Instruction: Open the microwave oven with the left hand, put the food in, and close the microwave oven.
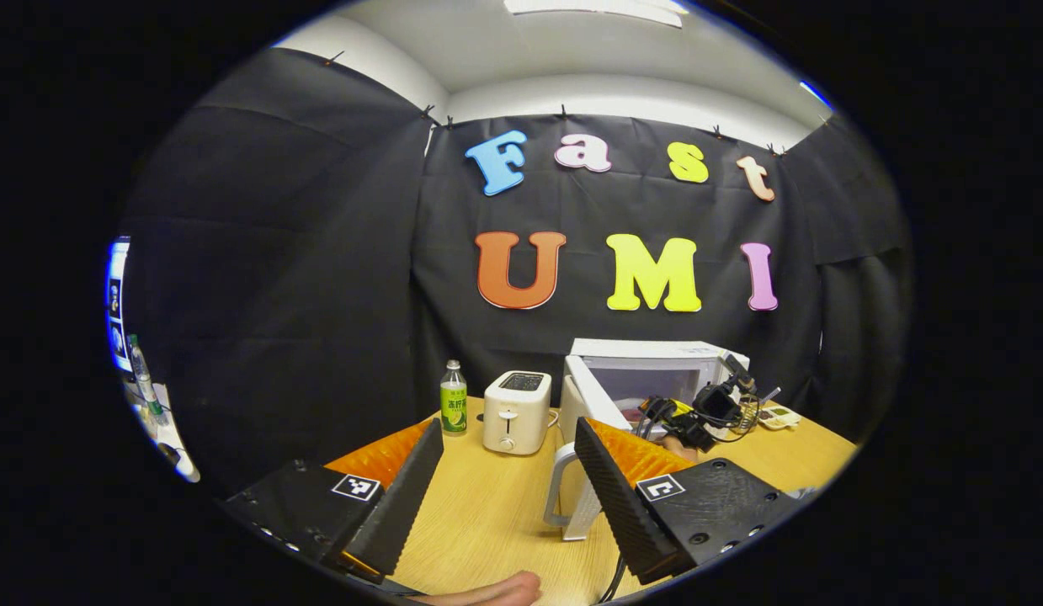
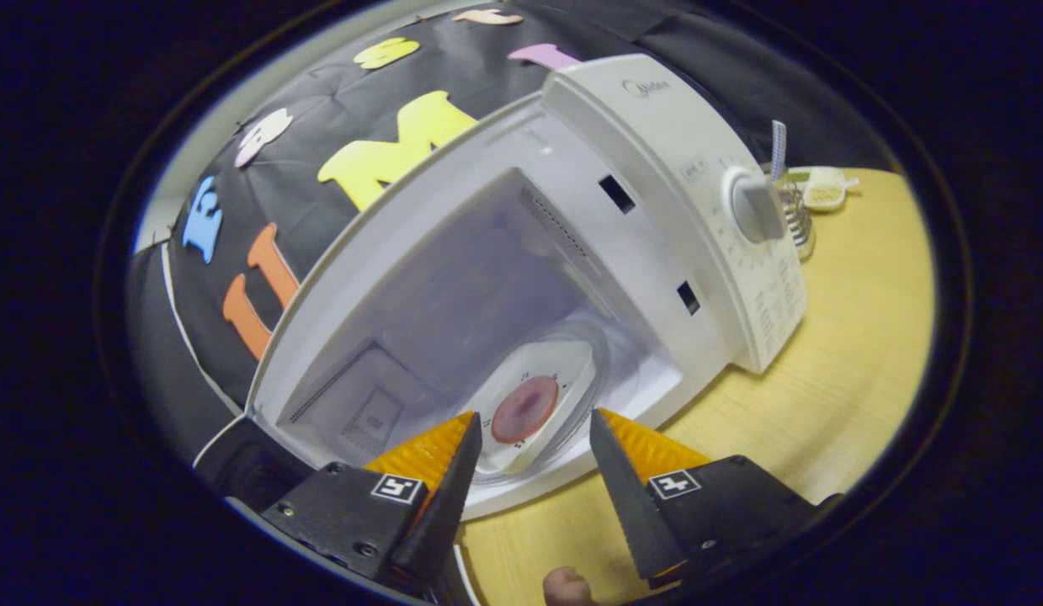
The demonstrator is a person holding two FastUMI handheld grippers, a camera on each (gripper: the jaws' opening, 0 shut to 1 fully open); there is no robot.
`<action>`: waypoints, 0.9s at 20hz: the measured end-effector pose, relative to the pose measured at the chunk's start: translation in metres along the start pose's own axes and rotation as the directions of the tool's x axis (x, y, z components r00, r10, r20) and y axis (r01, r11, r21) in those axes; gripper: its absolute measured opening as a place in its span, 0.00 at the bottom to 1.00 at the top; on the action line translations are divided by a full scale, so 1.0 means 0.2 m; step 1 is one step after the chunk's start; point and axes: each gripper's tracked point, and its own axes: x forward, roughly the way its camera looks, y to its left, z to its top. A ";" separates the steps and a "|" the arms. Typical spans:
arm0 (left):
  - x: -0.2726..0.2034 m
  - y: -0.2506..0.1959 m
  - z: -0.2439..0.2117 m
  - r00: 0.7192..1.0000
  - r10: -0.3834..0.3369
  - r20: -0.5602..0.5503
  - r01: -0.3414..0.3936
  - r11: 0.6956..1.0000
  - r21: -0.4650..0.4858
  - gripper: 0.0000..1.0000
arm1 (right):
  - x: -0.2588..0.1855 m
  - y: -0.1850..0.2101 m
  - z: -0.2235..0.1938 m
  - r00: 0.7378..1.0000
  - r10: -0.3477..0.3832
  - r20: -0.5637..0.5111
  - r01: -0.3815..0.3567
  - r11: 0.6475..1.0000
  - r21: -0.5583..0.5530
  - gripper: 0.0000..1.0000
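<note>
- Microwave [image 2: 656, 177] door [image 1: 590, 396] stands wide open, so the cavity is free for loading
- Food dish [image 2: 534, 404] sits inside, at 12 o'clock from the right gripper [image 2: 529, 459], fingers spread, holding nothing
- Left gripper [image 1: 508, 471] spread, empty, well back, likely ready to close the door

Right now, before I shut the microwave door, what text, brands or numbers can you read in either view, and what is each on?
"Midea": faint brand mark at the top of the microwave oven's control panel.
Print around the dial: too small to read.
Label on the green bottle: too small to read.
Marks on the food tray: blurred, unreadable.
</note>
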 end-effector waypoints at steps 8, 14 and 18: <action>-0.02 0.08 -0.04 0.999 0.044 -0.008 -0.044 0.999 0.025 0.80 | -0.48 0.04 0.47 0.989 0.109 0.100 -0.073 0.948 -0.311 0.91; 0.02 0.07 -0.04 1.000 0.019 0.011 -0.019 0.999 0.049 0.64 | -1.04 0.03 0.76 0.963 0.240 0.121 -0.157 0.868 -0.471 1.00; 0.08 0.10 -0.10 0.998 0.049 0.027 -0.052 0.992 0.112 0.18 | -1.44 -0.05 0.94 0.939 0.292 0.182 -0.152 0.828 -0.540 0.91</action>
